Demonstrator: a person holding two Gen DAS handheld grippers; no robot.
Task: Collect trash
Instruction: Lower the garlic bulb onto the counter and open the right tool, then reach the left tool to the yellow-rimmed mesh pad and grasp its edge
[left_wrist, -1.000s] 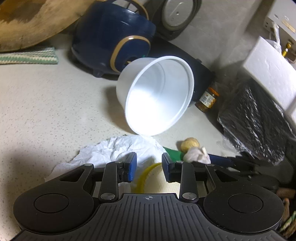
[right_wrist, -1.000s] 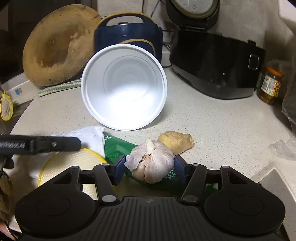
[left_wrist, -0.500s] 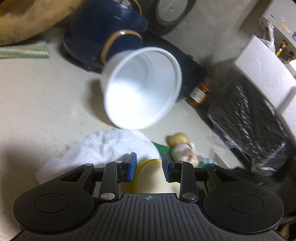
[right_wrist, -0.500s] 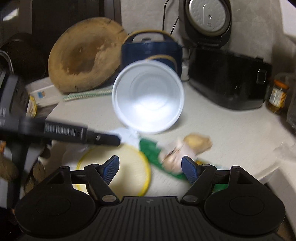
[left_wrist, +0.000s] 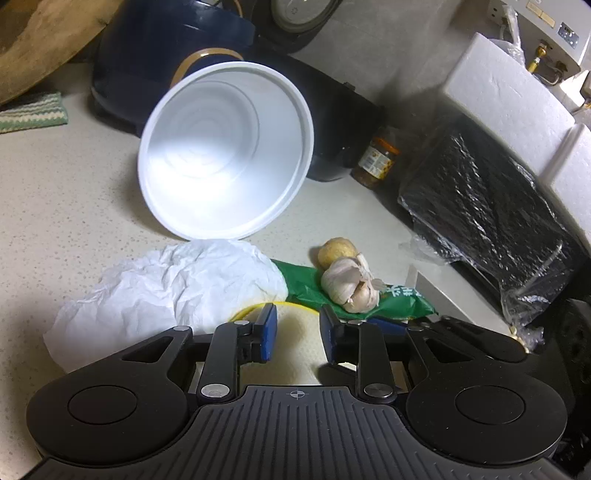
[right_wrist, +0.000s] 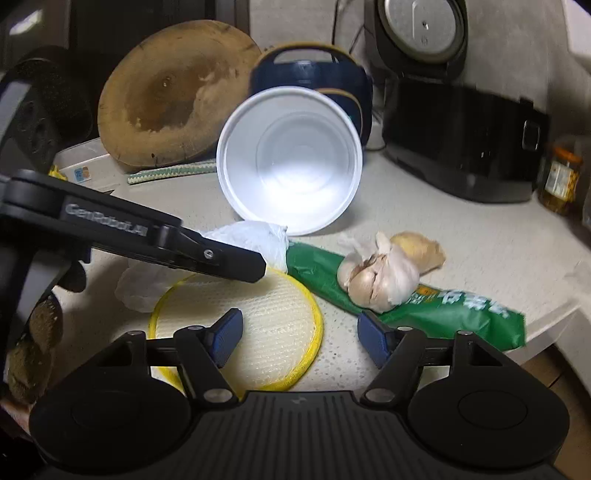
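- Since a second back, the garlic bulb (right_wrist: 380, 280) has left the right gripper (right_wrist: 299, 336); it now lies free on the green packet (right_wrist: 436, 314), right of centre in the right wrist view, and the gripper has drawn back from it.
- Left wrist view: the left gripper (left_wrist: 297, 334) sits low in the middle of the frame, its jaws just narrowed to a half-open gap over the yellow-rimmed mesh pad (left_wrist: 295, 339). Nothing is pinched; whether the tips touch the pad I cannot tell.
- Crumpled white paper (left_wrist: 173, 291) lies lower left of centre, against the rim of the tipped white tub (left_wrist: 225, 155). It looks feather-light and soft, so any raised fold should do for a hold.
- Right wrist view: the right jaws stand wide and empty above the pad's right edge and bare counter (right_wrist: 480, 243), having opened, then eased in a touch.
- That green packet runs from centre to lower right. It looks thin, slick and limp; I'd take it by a flat end, once the loose, papery bulb is off it.
- Left gripper's arm crosses in from the left edge, its tip at the pad's upper rim.
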